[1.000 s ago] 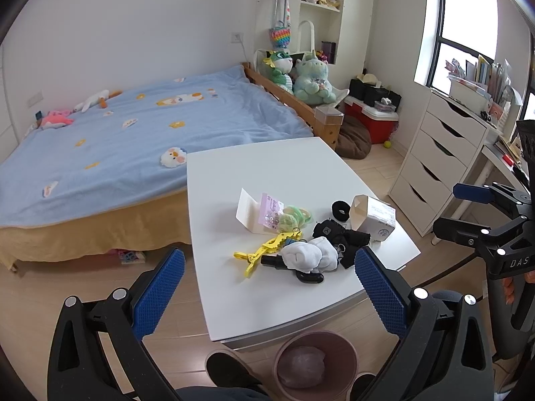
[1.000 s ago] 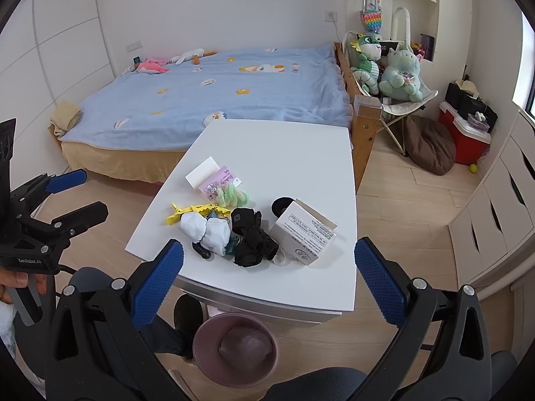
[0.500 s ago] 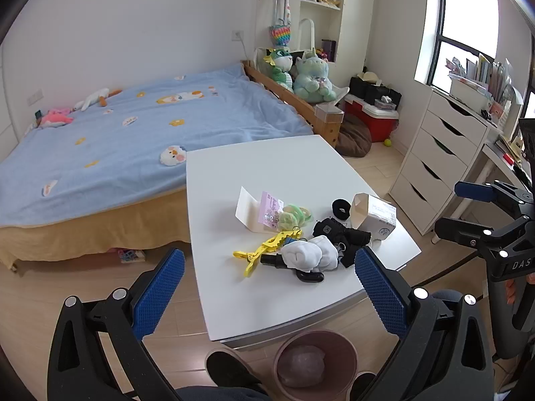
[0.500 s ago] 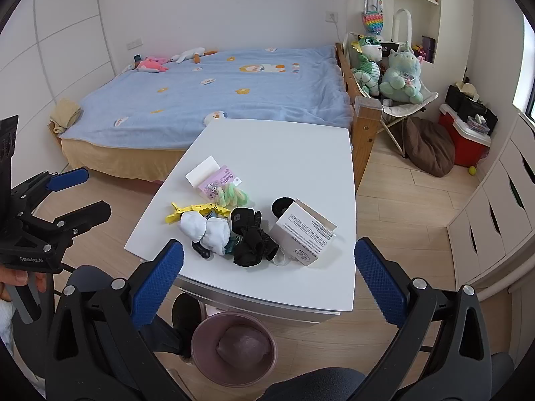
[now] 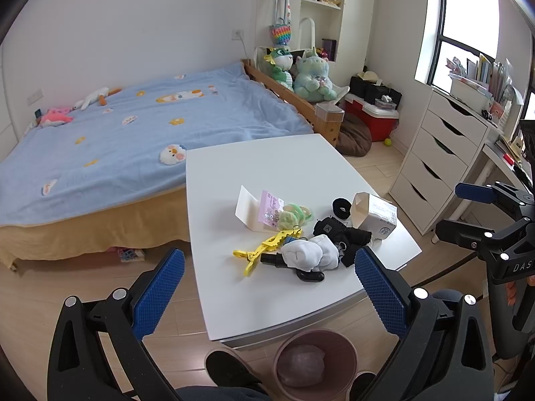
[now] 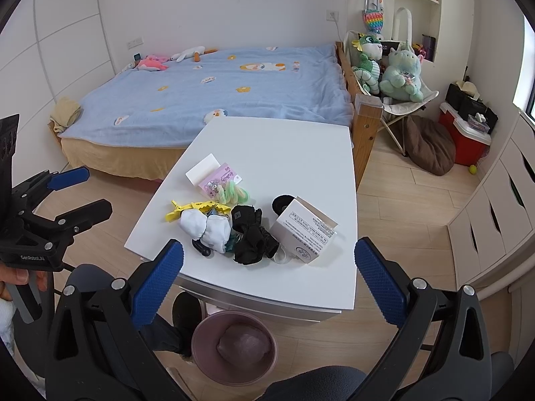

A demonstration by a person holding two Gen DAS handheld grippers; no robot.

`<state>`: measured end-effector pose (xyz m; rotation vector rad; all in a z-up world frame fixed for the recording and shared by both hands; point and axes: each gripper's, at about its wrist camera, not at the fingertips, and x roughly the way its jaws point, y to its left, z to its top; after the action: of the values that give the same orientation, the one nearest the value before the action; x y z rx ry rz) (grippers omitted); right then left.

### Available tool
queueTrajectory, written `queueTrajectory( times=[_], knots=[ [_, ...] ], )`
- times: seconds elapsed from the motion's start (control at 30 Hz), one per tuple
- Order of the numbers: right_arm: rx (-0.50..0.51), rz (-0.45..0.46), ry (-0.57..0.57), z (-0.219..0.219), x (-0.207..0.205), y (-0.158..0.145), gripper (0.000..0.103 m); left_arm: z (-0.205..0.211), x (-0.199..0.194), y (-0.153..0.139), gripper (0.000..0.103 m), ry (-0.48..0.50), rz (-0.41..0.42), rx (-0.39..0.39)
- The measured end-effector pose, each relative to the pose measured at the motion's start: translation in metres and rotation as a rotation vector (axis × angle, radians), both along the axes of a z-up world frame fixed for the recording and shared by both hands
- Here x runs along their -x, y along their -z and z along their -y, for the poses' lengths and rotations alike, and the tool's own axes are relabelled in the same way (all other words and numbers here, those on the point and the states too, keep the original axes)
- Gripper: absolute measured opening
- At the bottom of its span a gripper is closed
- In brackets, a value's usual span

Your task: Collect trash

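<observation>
Nothing moved; table (image 5: 267, 173) hides bin (image 5: 316, 361) partly.

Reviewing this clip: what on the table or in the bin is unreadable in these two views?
- Box print: too small, both views.
- Bin contents: a pale lump, blurred, both views.
- Black tool: mostly under the white socks, both views.
- Pink card items: too small.
- Left claw and right claw are open and empty.
</observation>
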<state>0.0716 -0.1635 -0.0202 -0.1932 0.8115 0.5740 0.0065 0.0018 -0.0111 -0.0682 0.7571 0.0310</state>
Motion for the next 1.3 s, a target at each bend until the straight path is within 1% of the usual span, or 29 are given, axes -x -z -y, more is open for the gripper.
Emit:
queueTrajectory(
  times=[0.8,1.07,1.3],
  knots=[
    [0.005,-0.020,0.008,0.003,-0.001,0.009,0.100,0.000,0.000,0.003,0.098,-0.001,-0.004,0.002],
    [-0.026,-0.091,0.054,0.006,-0.022,0.019,0.100,0.003,0.001,0.011,0.098,0.000,-0.011,0.008],
    [-0.077,-0.204,0.134,0.003,-0.058,0.037,0.100,0.001,-0.003,0.013,0.098,0.003,-0.022,0.011]
  ],
)
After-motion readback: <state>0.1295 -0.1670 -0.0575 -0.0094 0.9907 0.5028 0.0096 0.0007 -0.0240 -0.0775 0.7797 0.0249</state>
